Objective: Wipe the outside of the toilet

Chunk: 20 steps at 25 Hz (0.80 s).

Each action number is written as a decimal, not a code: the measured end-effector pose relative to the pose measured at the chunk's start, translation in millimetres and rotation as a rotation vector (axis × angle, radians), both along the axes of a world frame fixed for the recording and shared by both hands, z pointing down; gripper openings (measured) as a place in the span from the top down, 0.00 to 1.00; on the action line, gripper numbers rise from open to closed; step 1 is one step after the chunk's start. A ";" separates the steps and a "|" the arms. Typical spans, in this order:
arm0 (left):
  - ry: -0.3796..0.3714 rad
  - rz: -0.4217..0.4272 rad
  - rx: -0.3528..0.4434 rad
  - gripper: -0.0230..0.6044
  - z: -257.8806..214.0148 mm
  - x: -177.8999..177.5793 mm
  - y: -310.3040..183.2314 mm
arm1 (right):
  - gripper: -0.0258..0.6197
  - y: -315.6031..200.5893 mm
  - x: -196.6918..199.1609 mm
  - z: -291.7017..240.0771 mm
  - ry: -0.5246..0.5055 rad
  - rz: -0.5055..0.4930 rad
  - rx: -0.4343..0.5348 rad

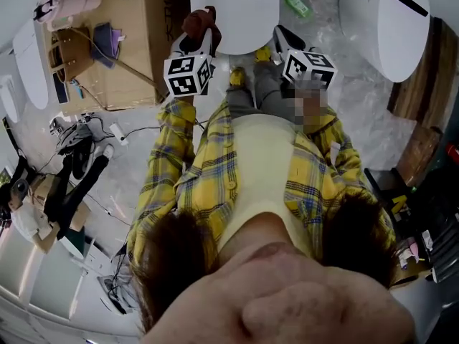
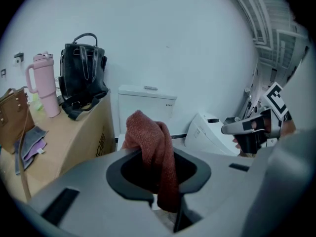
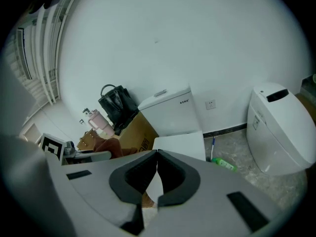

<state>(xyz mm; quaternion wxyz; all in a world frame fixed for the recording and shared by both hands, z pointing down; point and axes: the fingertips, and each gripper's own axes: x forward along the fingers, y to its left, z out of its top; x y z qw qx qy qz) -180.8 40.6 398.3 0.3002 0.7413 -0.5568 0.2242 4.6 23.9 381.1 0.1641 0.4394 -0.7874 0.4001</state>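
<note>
**Cloth gripped and held up to the toilet; no wiping contact visible.**

The left gripper was clamped on a rust-red cloth. The cloth's bunched top stood above the jaws and its tail hung between them, probably so that a padded fold faced forward as the wiping surface. The right gripper was closed tip to tip with nothing between its jaws, apparently kept free. In the head view both grippers were raised side by side at top centre, just short of the toilet, whose white lid filled the top-centre edge. Its tank stood against the wall at the middle of the right gripper view. The cloth did not touch the porcelain, so the wiping seemed not yet begun. A second toilet stood at the right of that view, and a cardboard box lay at the upper left of the head view.
</note>
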 end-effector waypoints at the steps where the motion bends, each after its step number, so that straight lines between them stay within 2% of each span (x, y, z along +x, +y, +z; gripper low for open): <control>1: -0.006 0.002 -0.005 0.81 3.8 1.0 -4.9 | 0.92 -5.5 -0.2 3.6 -0.001 -0.004 -0.004; 10: -0.042 -0.002 -0.063 0.81 44.1 -2.8 -44.4 | 0.92 -49.3 -8.3 39.2 0.014 -0.056 -0.042; 20: -0.077 -0.046 -0.074 0.81 78.6 -16.5 -91.5 | 0.92 -84.1 -11.9 74.0 0.021 -0.074 -0.068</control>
